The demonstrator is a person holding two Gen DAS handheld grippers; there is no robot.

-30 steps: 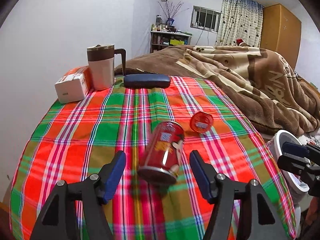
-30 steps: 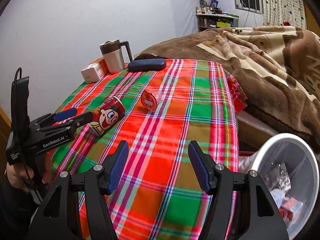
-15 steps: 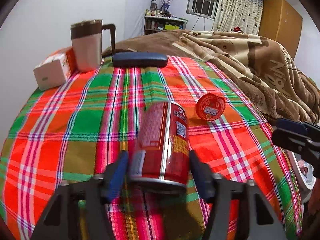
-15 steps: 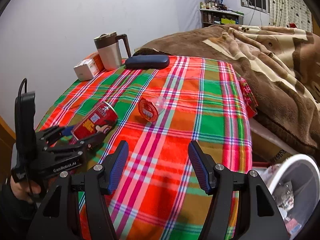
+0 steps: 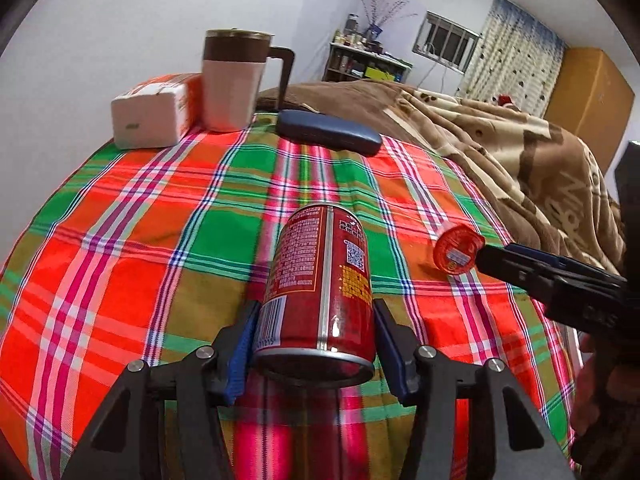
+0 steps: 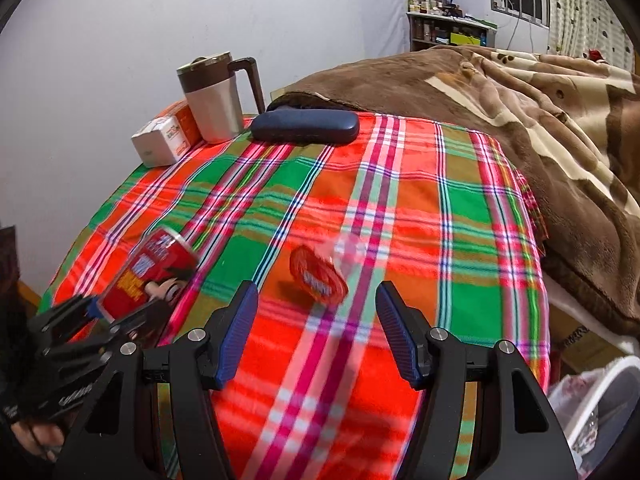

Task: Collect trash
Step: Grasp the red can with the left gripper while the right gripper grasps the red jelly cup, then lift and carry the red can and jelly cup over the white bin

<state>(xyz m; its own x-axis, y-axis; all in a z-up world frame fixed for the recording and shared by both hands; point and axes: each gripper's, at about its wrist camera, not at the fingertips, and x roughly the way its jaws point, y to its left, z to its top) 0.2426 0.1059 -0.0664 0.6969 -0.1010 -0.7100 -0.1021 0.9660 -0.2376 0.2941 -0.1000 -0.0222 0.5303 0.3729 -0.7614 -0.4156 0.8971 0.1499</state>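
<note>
My left gripper (image 5: 314, 354) now clamps red can (image 5: 320, 288), previously open around it; my right gripper (image 6: 316, 334) now nearer jelly cup (image 6: 320, 274).

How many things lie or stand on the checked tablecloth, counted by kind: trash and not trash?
Trash: 2 (red metal drink can, small clear plastic cup with red foil lid)
Not trash: 3 (steel mug with brown lid and handle, dark blue oblong glasses case, white and orange cardboard box)
Total: 5
</note>
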